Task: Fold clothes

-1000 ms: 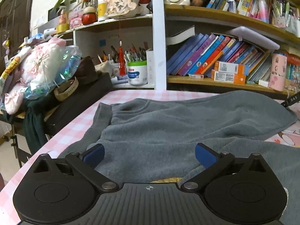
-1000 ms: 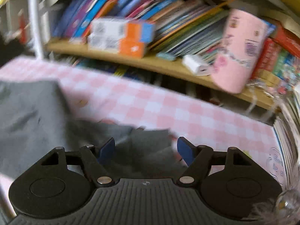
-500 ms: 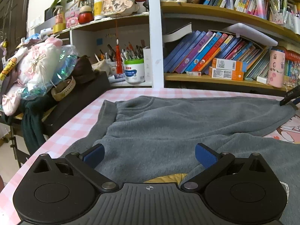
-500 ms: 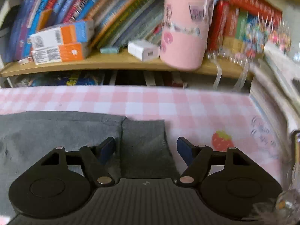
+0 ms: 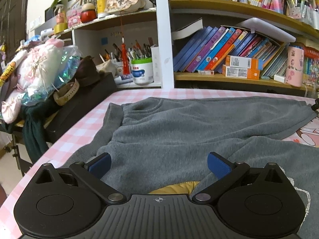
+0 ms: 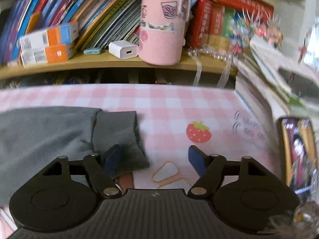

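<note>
Your grey sweatshirt (image 5: 179, 127) sprawls across the pink-checked desk (image 6: 169, 99), rumpled, its sleeve stretched toward three o'clock. Your right hand-held gripper (image 6: 153, 157) is closing with the ribbed cuff (image 6: 119, 135) only partly between its jaws at nine o'clock; it may pinch just an edge and slip. Your left hand-held gripper (image 5: 158, 164) stands spread over the body.

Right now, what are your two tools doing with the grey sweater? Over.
Left tool open over grey sweater, nothing gripped. Right tool closing at sleeve cuff, not pinched yet. Table clear ahead.
</note>
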A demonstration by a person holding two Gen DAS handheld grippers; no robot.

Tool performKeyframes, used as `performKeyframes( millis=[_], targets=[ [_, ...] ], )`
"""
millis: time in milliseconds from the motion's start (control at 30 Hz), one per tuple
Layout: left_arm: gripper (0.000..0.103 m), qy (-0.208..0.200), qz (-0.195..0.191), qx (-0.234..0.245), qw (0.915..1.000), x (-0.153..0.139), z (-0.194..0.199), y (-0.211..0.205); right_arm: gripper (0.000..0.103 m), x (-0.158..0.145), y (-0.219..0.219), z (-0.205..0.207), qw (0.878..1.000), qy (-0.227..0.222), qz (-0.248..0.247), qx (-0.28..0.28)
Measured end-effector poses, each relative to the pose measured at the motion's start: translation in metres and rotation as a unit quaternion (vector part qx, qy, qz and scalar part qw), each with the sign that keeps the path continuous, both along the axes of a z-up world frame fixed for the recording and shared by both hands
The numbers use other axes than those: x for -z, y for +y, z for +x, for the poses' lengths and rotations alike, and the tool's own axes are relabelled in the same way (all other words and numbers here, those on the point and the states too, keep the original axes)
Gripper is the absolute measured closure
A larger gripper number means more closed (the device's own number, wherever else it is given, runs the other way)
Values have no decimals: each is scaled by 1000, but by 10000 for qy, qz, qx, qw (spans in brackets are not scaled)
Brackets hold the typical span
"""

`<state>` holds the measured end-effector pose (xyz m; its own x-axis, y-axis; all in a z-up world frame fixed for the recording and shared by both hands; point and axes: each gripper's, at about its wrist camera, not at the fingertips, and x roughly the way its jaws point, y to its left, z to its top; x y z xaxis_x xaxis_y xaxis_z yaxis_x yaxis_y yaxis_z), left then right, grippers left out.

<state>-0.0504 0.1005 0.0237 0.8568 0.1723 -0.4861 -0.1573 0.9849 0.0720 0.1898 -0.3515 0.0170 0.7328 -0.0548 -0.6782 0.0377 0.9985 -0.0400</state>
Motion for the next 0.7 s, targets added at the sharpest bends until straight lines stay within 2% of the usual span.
performKeyframes(
  millis=[100, 233, 467, 600, 700],
  targets=[
    [0, 46, -41, -3, 10000, 1, 2, 2, 39, -11, 2, -20, 9997, -180, 131, -135],
    [0, 39, -9, -23, 10000, 2, 2, 1, 38, -30, 6, -74, 9958, -466, 327, -715],
    [0, 153, 65, -99, 9998, 3, 5, -1, 35, -33, 29, -201, 9812, -768, -431, -1716],
    [0, 298, 142, -92, 9994, 6, 9, -3, 35, -23, 29, -246, 9777, -608, -362, -1976],
    [0, 365, 160, -95, 9992, 7, 11, -3, 35, -10, 26, -254, 9776, -387, -543, -1998]
  ],
)
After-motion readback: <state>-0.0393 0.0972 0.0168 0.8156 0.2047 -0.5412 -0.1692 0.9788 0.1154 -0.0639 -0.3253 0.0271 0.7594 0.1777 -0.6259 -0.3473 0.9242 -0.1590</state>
